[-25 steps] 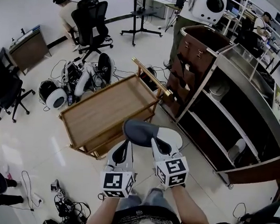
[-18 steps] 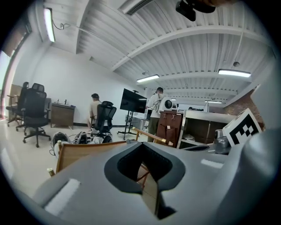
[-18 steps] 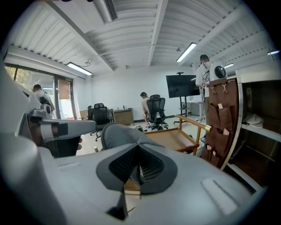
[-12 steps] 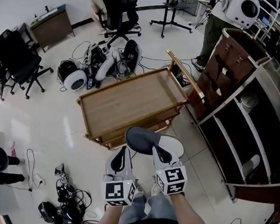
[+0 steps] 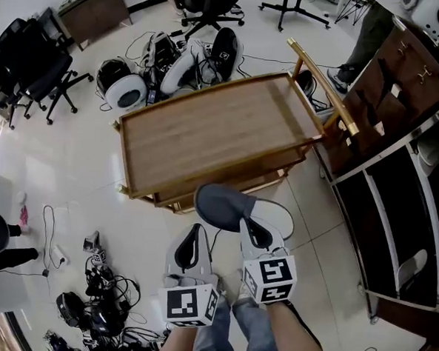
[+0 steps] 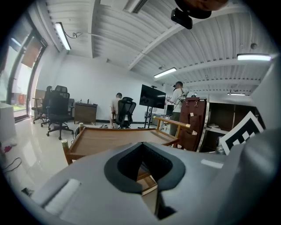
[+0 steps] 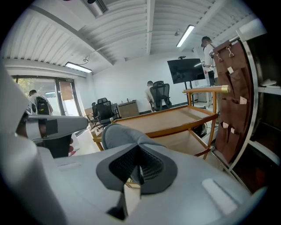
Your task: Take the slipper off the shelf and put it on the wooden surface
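Fingers of the right gripper (image 5: 249, 226) are clenched on the edge of the slipper (image 5: 229, 207), held aloft near the wooden surface (image 5: 207, 133), evidently for placement; the left gripper (image 5: 195, 230), closed on nothing, rides alongside.

Black office chair (image 5: 31, 59), tangled floor cables (image 5: 100, 313)

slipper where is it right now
Head view, lower centre: the slipper is held by the right gripper, just short of the near edge of the wooden cart.
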`<control>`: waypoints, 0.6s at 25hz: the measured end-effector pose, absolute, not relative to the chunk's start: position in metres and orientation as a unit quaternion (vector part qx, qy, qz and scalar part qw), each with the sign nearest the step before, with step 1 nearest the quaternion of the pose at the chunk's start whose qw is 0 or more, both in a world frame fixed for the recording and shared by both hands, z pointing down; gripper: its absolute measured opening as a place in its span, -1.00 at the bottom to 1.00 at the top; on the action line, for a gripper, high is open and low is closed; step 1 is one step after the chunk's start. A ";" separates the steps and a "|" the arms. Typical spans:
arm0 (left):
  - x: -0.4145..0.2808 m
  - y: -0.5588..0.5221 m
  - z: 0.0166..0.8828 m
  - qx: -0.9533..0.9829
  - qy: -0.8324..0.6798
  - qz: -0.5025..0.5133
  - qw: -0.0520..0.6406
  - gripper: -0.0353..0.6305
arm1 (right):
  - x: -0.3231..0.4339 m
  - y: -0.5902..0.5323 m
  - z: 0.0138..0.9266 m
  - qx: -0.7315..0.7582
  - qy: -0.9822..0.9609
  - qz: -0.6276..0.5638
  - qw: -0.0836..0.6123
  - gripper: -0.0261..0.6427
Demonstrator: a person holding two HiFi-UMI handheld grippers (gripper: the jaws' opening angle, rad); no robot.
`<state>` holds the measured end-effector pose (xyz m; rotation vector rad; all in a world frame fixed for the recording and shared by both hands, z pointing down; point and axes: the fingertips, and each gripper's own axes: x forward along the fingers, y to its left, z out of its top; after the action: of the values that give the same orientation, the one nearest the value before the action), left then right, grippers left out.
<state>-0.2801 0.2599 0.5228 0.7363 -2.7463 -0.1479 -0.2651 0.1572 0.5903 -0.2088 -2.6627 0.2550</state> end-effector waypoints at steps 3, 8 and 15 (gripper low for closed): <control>-0.280 0.264 0.551 0.249 -0.955 -0.049 0.151 -0.88 | -0.268 0.162 0.625 -0.082 -0.964 0.090 0.236 -0.91; -0.284 0.278 0.599 0.240 -0.957 -0.043 0.157 -0.88 | -0.279 0.174 0.683 -0.062 -0.962 0.101 0.246 -0.91; -0.304 0.306 0.665 0.226 -0.960 -0.039 0.161 -0.88 | -0.324 0.205 0.742 -0.050 -0.961 0.135 0.234 -0.91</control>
<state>-0.3044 0.3059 0.6654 0.6465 -2.7397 -0.1128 -0.3241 0.2054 0.7417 -0.1385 -2.6398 0.3715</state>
